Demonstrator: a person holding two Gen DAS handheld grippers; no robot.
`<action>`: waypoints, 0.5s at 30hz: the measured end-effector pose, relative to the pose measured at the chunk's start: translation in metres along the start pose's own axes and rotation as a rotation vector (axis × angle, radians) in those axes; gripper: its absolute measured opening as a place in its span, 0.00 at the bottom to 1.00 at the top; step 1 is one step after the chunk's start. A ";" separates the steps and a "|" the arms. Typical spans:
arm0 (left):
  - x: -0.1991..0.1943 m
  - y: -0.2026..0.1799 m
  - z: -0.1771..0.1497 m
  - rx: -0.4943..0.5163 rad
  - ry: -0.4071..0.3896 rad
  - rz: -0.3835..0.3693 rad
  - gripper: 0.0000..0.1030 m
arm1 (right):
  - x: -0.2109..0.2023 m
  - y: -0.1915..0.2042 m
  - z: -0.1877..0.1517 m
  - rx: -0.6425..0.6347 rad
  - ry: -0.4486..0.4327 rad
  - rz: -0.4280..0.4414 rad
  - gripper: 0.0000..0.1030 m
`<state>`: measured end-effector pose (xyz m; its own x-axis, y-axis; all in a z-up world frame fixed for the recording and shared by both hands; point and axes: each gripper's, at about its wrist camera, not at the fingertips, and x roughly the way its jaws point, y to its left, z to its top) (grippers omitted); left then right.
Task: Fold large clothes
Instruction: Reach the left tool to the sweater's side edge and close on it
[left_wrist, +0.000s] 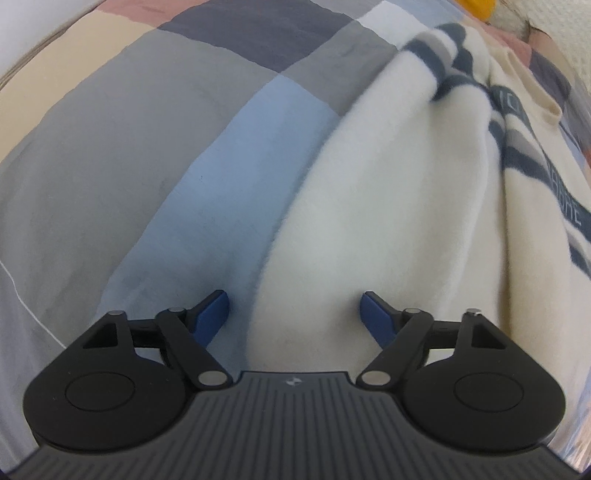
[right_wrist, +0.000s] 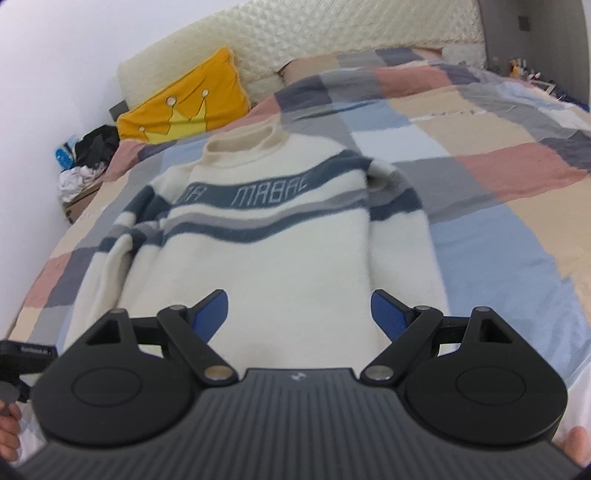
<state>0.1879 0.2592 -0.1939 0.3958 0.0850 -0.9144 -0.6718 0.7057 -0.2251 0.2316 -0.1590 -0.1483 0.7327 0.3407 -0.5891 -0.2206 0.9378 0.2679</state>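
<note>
A cream sweater (right_wrist: 280, 251) with blue and grey stripes and lettering lies face up on the bed, collar at the far end, both sleeves folded along its sides. My right gripper (right_wrist: 299, 314) is open and empty over the sweater's lower hem. In the left wrist view the sweater (left_wrist: 388, 206) fills the right half, with its left sleeve nearest. My left gripper (left_wrist: 293, 314) is open and empty, its jaws standing either side of the sleeve's lower end, low over the bed.
The bed has a patchwork cover (right_wrist: 498, 206) of blue, grey, pink and beige squares. A yellow crown pillow (right_wrist: 184, 99) leans on the quilted headboard (right_wrist: 332, 40). Clothes (right_wrist: 88, 155) are piled beside the bed at the left wall.
</note>
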 end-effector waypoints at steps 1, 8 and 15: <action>-0.001 -0.001 -0.001 -0.004 -0.003 0.004 0.76 | 0.002 0.001 -0.002 -0.004 0.010 0.003 0.83; -0.007 -0.006 -0.002 -0.019 -0.028 0.025 0.39 | 0.015 0.008 -0.011 -0.045 0.058 -0.009 0.83; -0.040 0.008 0.013 -0.062 -0.119 -0.013 0.13 | 0.018 0.012 -0.016 -0.068 0.089 0.003 0.83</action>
<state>0.1749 0.2706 -0.1551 0.4740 0.1616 -0.8656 -0.7020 0.6627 -0.2607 0.2322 -0.1405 -0.1681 0.6726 0.3456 -0.6543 -0.2682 0.9380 0.2197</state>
